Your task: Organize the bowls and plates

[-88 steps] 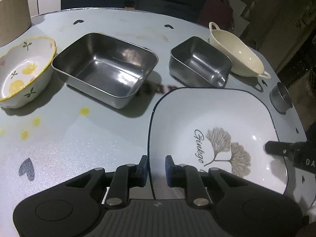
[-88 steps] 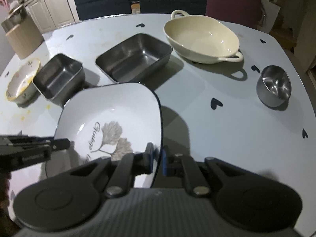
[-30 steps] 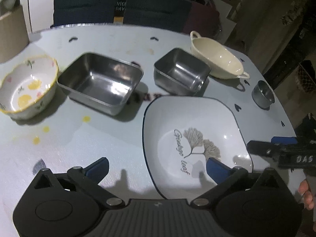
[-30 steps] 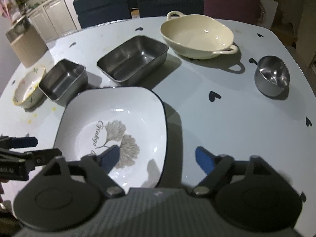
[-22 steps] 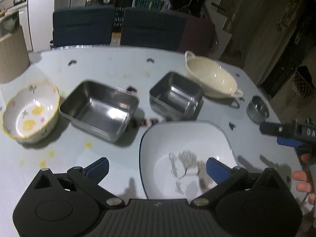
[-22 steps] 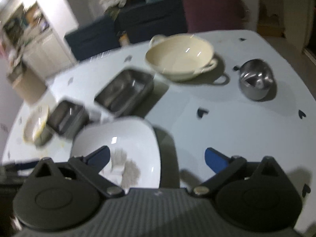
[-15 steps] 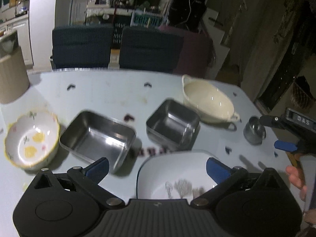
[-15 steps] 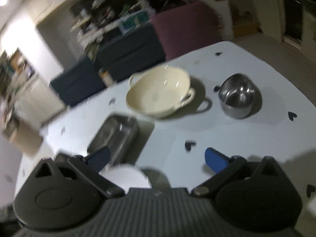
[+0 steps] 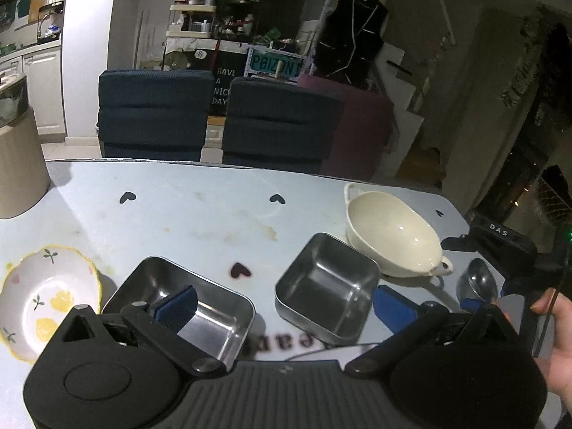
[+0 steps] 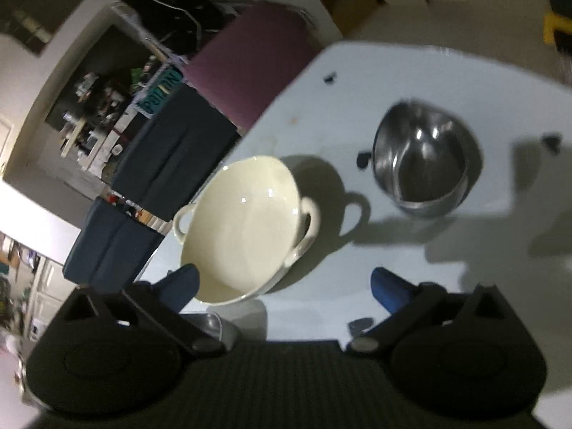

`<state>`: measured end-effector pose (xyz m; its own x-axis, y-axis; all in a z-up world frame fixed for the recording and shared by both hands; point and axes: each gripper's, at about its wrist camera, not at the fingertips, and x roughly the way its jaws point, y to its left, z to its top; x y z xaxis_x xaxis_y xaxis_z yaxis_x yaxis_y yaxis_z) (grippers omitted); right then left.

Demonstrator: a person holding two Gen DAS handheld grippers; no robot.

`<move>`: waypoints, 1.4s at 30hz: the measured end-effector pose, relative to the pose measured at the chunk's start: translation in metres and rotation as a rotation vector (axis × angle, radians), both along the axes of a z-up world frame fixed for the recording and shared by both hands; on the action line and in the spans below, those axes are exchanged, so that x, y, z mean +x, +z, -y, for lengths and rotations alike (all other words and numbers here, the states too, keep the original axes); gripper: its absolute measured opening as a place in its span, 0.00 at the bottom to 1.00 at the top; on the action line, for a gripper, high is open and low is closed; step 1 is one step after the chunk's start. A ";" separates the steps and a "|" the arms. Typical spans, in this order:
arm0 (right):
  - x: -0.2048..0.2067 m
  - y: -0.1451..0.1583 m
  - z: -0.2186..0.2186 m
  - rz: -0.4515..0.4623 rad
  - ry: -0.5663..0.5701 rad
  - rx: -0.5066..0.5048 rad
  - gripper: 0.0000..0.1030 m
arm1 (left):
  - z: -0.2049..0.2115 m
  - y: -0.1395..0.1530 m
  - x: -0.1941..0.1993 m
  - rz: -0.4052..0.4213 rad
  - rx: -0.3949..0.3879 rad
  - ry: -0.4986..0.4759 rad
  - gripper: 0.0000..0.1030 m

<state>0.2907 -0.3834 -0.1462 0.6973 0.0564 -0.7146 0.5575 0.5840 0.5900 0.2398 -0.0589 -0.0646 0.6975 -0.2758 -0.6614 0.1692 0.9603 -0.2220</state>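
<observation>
Left wrist view: left gripper (image 9: 282, 304) spread wide above the steel trays (image 9: 327, 300); right gripper (image 10: 284, 286) tilted, also wide open, facing the cream bowl (image 10: 243, 228).

Dim room, navy chairs (image 9: 153, 114) behind table (image 9: 200, 207)

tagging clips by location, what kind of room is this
Most likely a home dining area beside a kitchen: a dining table with heart-print cover holding bowls, upholstered chairs pushed up to it, and white kitchen cabinets at far left.
</observation>
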 end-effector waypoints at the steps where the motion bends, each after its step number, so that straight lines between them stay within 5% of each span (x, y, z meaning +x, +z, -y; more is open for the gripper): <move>1: 0.006 -0.004 -0.003 -0.006 0.003 0.000 1.00 | 0.001 -0.003 0.004 -0.003 0.005 0.000 1.00; 5: 0.028 -0.013 -0.014 0.000 0.004 -0.028 0.94 | 0.002 -0.011 0.014 -0.006 0.024 -0.019 1.00; 13: 0.041 -0.051 -0.009 -0.045 -0.039 0.011 0.45 | 0.016 -0.024 0.019 0.010 0.085 -0.086 1.00; 16: 0.043 -0.042 -0.010 -0.024 0.016 -0.063 0.25 | 0.021 -0.027 0.021 0.002 0.074 -0.091 1.00; 25: 0.036 -0.039 -0.003 -0.027 0.074 -0.112 0.25 | 0.053 -0.027 0.025 0.045 0.101 -0.178 0.97; 29: 0.036 -0.040 -0.002 -0.023 0.085 -0.112 0.25 | 0.077 -0.030 0.036 0.032 0.096 -0.279 0.54; 33: 0.039 -0.039 0.001 -0.023 0.101 -0.104 0.25 | 0.098 -0.040 0.053 -0.035 -0.029 -0.359 0.30; 35: 0.039 -0.040 0.003 -0.019 0.109 -0.095 0.25 | 0.113 -0.049 0.060 -0.074 -0.037 -0.393 0.21; 42: 0.041 -0.040 0.008 -0.021 0.131 -0.091 0.26 | 0.149 -0.087 0.075 -0.140 0.075 -0.398 0.21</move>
<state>0.3319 -0.3919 -0.1857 0.6728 0.0803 -0.7355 0.4849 0.7029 0.5204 0.3146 -0.2082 -0.1520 0.4482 -0.4528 -0.7707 0.5030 0.8405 -0.2013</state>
